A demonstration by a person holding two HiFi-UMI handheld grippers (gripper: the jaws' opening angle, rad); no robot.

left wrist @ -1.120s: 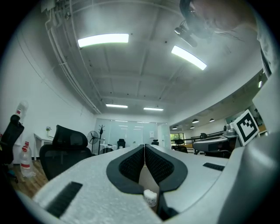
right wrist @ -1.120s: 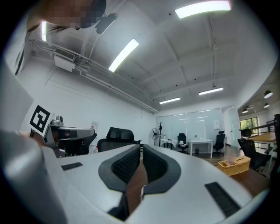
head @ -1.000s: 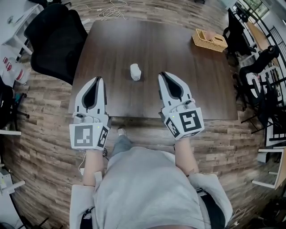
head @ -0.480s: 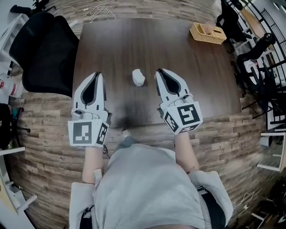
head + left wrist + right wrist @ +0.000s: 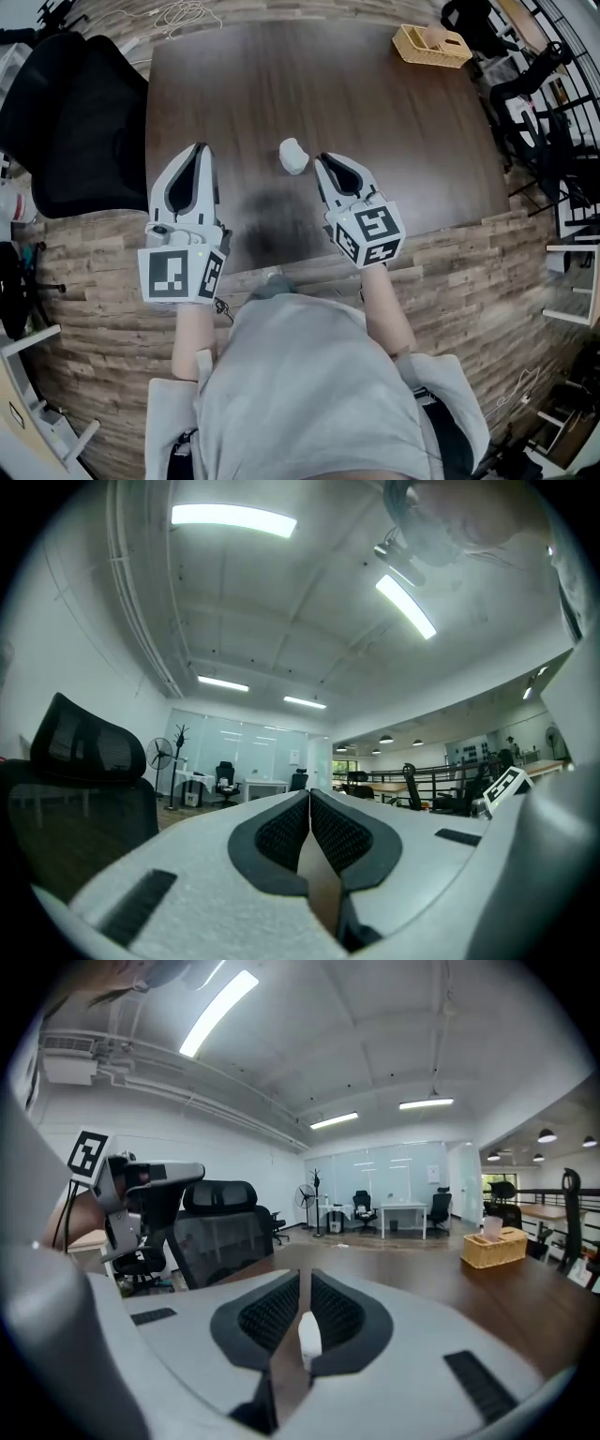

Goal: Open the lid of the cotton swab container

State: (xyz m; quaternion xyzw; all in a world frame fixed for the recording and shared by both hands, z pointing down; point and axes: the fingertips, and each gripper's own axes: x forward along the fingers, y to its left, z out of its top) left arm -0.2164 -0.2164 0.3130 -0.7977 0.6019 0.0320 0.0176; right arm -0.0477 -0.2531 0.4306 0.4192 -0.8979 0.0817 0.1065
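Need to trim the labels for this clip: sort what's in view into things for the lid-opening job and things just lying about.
For the job: cotton swab container, lid still on; left gripper and right gripper, both shut and empty.

Just lying about: wicker basket at the table's far corner; black office chair.

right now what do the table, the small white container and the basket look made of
Table: dark wood or wood-look laminate, grain streaks, low sheen.
Cotton swab container: probably white plastic, smooth, faintly glossy.
Basket: woven wicker or rattan, tan, ribbed weave.
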